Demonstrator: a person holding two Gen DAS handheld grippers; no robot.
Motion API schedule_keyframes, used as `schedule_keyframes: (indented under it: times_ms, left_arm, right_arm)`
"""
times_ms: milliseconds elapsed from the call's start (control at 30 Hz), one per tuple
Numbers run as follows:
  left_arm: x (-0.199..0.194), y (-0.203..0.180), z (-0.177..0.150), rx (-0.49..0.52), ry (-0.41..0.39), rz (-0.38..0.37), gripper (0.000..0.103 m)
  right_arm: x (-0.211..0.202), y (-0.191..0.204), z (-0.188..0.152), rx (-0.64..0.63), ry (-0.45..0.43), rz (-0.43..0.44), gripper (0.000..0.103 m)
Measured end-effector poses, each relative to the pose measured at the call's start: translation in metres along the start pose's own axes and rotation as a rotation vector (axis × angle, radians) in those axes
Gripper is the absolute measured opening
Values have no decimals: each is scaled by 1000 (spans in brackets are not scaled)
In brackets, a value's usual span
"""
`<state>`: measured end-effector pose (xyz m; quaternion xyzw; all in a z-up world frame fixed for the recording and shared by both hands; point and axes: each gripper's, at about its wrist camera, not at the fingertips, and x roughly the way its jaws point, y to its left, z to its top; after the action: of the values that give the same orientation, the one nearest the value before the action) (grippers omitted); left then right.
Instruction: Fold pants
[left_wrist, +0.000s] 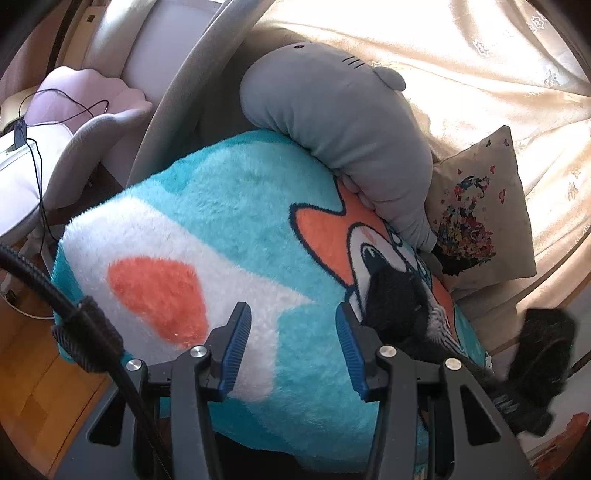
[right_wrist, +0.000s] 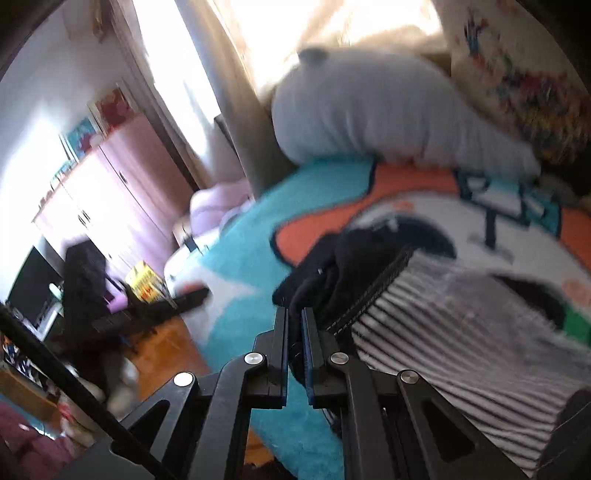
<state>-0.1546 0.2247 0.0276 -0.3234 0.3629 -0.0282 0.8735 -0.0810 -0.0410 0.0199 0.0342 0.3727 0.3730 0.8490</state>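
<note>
Right wrist view is pretty blurry, but the right gripper (right_wrist: 294, 325) has its jaws pinched nearly together with a fold of black fabric caught between them, so I'd say it's holding an edge of the pants (right_wrist: 354, 273). The striped waistband area (right_wrist: 461, 332) spreads out to the right of those jaws, lying on the fluffy turquoise cushion (right_wrist: 236, 251), which seems to be the folding surface. In the left wrist view, the left gripper (left_wrist: 293, 328) sits partly open with nothing between its blue pads, just white and turquoise plush underneath. The dark pants sit just off its right finger, not gripped. My guess: one side is pinned so the other can grab a matching corner. A grey shark plush (left_wrist: 332, 122) is piled beyond the jaws, leaning on the cushion.
</note>
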Motion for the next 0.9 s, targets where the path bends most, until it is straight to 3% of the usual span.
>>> schedule_keyframes:
  times_ms: [133,233,333,433,533,667,733,800,900]
  left_arm:
    - [-3,-22,7,29,-12,-38,50]
    - [0,-49,13,73,-22,-73,54]
    - [11,-83,16,122,-12,-129,55]
    - [29,-116,14,161,2,-193,56]
    - [64,-150,6,205,33,-229,57]
    - [123,-168,-10,253,135,-114,56]
    - [138,-162,-18,275,142,-36,52]
    - [142,-159,-21,300,140,-13,50]
    - [141,-158,-23,324,135,-15,49]
  right_arm:
    - [28,-17,-12,42,81,0,8]
    - [19,-26,-15,86,54,41,12]
    - [-19,-29,-17,55,-49,-7,21]
    - [-60,-58,-20,136,-167,-107,21]
    - [-74,-103,-26,262,-203,-153,21]
    - [-67,-152,-44,368,-156,-206,21]
    - [-76,-170,-55,385,-156,-259,18]
    - [-98,-190,-66,416,-170,-310,18]
    - [-138,-220,-82,446,-190,-467,15]
